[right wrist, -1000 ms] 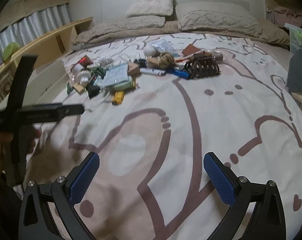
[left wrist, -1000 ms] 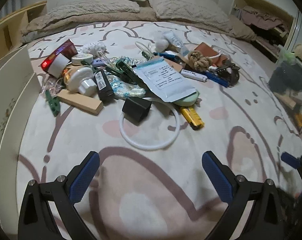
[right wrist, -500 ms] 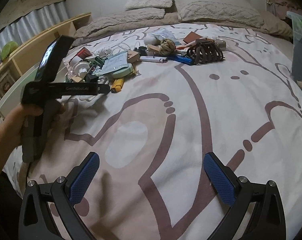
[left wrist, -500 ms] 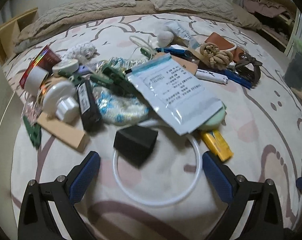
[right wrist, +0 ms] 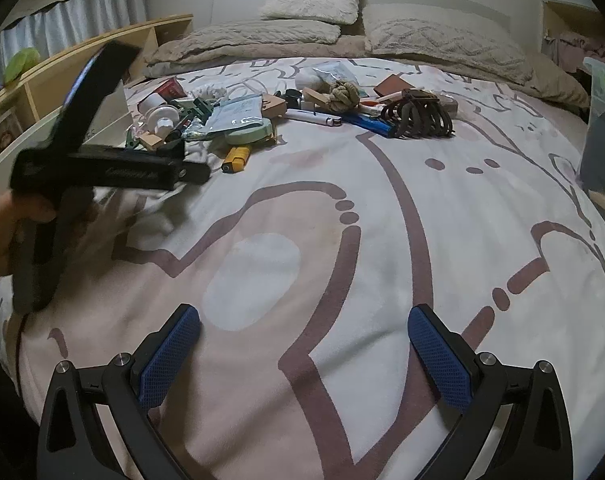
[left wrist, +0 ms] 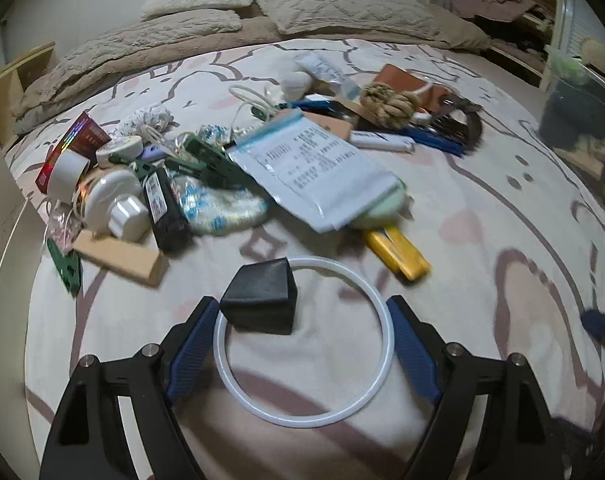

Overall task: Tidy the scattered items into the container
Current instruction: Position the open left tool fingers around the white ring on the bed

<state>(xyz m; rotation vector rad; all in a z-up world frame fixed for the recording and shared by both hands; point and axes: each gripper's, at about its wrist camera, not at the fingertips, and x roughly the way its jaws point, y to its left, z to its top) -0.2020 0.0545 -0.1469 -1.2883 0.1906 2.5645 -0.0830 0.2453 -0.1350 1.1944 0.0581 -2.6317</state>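
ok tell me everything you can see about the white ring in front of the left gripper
The white ring is a thin, smooth hoop, rubbery or plastic by its look, lying flat on the patterned bedspread. A black block rests across its upper-left rim. The left gripper straddles it, its jaws just closing, pads beside the rim.

Left hand-held gripper (left wrist: pixel 300 322) half-closed, closing
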